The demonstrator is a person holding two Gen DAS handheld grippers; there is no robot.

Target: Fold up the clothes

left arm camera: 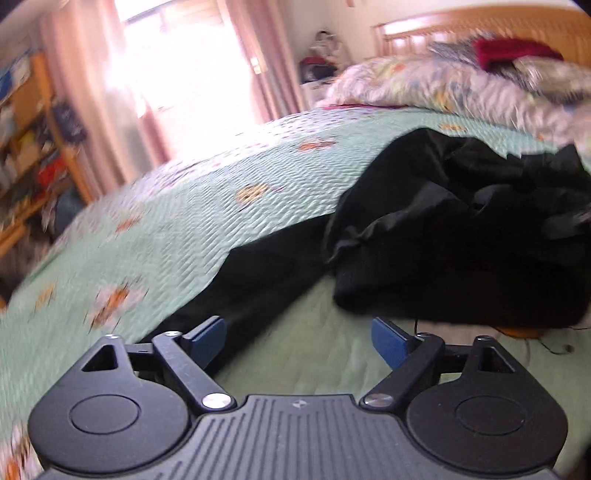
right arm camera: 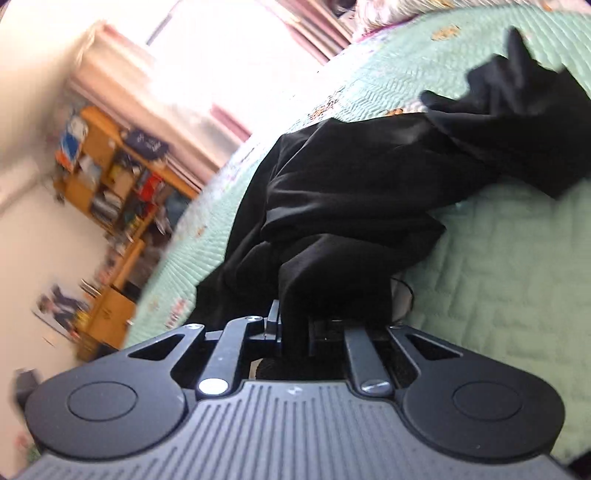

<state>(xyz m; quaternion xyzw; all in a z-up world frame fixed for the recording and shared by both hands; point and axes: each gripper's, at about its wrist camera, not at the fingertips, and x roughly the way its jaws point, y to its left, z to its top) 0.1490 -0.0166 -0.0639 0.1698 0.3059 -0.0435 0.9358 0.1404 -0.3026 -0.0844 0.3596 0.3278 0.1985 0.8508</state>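
My right tool [right arm camera: 291,332] is clamped on a fold of the black garment [right arm camera: 351,184], which lies crumpled on the green bed quilt [right arm camera: 517,277], its length running away from me. My left tool [left arm camera: 299,341] gapes wide, empty.

A bed [left arm camera: 177,221] with a mint-green quilted cover dotted with orange flower prints carries everything. A crumpled black garment [left arm camera: 461,236] lies directly on the cover, one flat part stretching toward the near edge. Near the wooden headboard [left arm camera: 480,26] rests a bunched floral duvet [left arm camera: 424,85], with a red cloth [left arm camera: 509,51] on it.
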